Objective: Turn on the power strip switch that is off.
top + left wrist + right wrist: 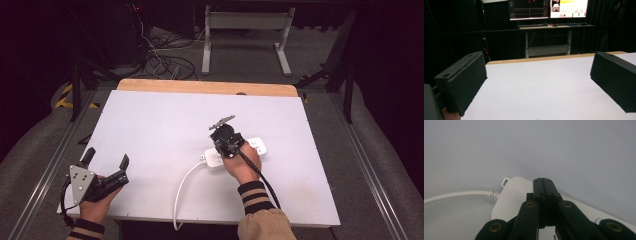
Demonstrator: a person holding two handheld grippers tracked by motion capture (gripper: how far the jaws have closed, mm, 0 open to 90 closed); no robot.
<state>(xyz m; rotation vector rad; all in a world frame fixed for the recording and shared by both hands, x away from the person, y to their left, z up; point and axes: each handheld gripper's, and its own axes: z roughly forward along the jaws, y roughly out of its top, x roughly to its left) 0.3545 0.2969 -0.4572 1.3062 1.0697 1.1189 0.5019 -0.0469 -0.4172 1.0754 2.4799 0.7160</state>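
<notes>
Nearest the camera in the high view, a striped sleeve [255, 196] led up to the right hand [243, 165], which held the right gripper [227, 142] over a white power strip [256, 145] right of the white table's [160, 125] middle. From the right gripper view, its two black jaws were pressed together with nothing between them, their tips over the power strip's [509, 197] cable end. The strip's white cable [182, 187] curved off toward the near table edge. At the near left corner, the left hand [95, 202] held the left gripper [106, 159] with jaws spread wide and empty. Beyond the table's wooden far edge [207, 87] stood a desk frame [246, 40], and the left gripper view showed lit monitors [549, 8] on it.
</notes>
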